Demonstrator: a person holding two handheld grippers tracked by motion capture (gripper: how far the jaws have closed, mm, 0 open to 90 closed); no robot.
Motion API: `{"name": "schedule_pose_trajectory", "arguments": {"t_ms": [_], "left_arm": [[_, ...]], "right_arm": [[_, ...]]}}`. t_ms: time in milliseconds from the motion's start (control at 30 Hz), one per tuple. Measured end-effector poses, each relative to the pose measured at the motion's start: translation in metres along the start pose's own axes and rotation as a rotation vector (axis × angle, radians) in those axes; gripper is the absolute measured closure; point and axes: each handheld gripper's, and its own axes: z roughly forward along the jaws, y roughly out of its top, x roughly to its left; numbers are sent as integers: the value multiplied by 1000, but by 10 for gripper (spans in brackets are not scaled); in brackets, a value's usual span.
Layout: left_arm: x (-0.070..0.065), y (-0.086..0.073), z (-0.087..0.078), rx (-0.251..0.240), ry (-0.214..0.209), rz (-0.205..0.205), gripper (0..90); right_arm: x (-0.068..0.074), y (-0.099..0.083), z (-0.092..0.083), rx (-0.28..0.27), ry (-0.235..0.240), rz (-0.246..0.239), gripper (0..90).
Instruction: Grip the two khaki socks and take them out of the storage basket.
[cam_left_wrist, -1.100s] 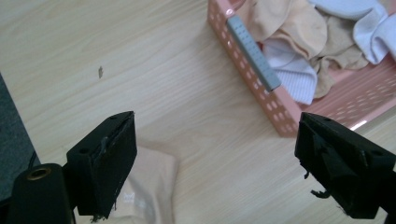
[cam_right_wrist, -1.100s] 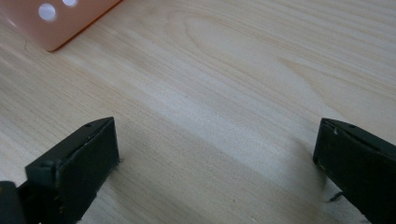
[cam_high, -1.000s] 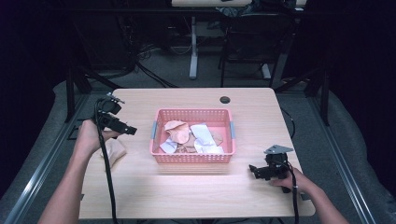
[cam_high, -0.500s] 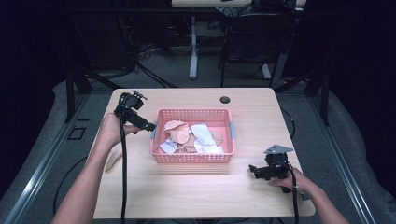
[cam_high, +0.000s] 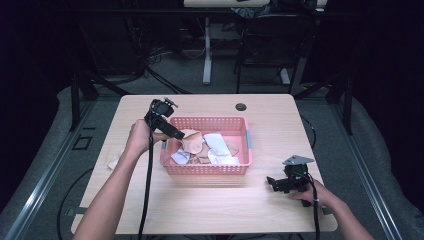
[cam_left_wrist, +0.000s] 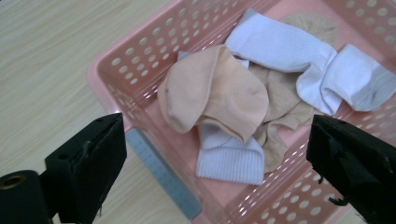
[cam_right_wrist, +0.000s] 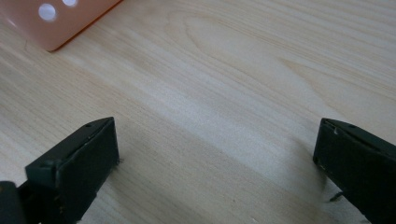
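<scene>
My left gripper (cam_left_wrist: 215, 154) hangs wide open over the pink basket's (cam_high: 172, 164) left end, mid-table. I'd drop straight onto the peach sock (cam_left_wrist: 217, 95) on top and pinch only it. Right gripper (cam_high: 274, 183) rests open by the tabletop's right edge.

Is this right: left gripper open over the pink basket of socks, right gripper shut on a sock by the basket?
Not quite. The left gripper is open over the pink basket of socks, but the right gripper is open too and holds nothing: the right gripper view shows its jaws wide apart over bare table.
</scene>
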Motion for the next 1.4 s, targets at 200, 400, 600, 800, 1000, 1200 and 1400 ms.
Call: {"name": "schedule_pose_trajectory", "arguments": {"t_ms": [200, 400, 600, 800, 1000, 1200, 1400], "left_arm": [[-3, 6, 15, 8, -17, 15, 129], [-4, 9, 30, 33, -32, 6, 155], [-5, 10, 47, 71, -14, 1, 200], [-1, 9, 61, 124, -5, -30, 235], [2, 7, 71, 157, 0, -61, 261], [2, 5, 81, 180, -13, -85, 331], [-1, 4, 90, 215, -18, -83, 382]], "right_arm": [[0, 0, 0, 0, 0, 0, 0], [0, 0, 0, 0, 0, 0, 0], [0, 0, 0, 4, 0, -3, 0], [0, 0, 0, 0, 0, 0, 0], [0, 0, 0, 0, 1, -1, 0], [0, 0, 0, 0, 1, -2, 0], [0, 0, 0, -1, 1, -1, 0]]}}
